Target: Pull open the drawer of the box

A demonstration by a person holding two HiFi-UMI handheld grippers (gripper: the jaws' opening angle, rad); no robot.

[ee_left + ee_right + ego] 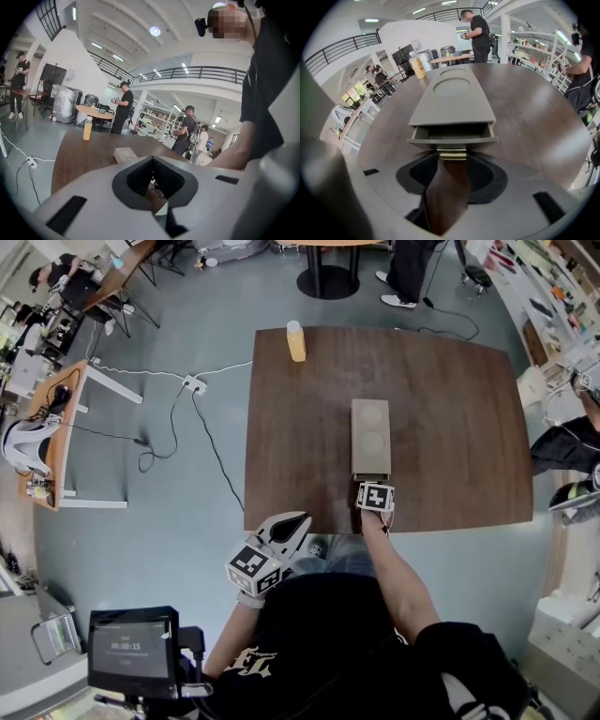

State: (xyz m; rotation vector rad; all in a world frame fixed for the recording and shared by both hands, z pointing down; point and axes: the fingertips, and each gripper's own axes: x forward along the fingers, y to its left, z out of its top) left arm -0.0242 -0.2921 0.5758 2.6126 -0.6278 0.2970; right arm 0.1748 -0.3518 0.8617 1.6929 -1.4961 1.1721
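A long grey box (pixel 370 437) lies in the middle of the brown table (pixel 450 427), also visible as the box (pixel 452 93) in the right gripper view. Its drawer (pixel 452 136) stands a little way out at the near end. The brass handle (pixel 451 154) sits between the jaws of my right gripper (pixel 451 158), which close on its two ends. From the head view, the right gripper (pixel 373 484) meets the box's near end. My left gripper (pixel 298 521) hangs off the table's near-left corner, shut and holding nothing. The left gripper (pixel 152 180) looks across at the box (pixel 124 153).
An orange-filled bottle (pixel 296 340) stands at the table's far left edge. A power strip and cables (pixel 194 383) lie on the floor to the left. People stand at desks and shelves around the room. A screen on a stand (pixel 132 649) is near my left side.
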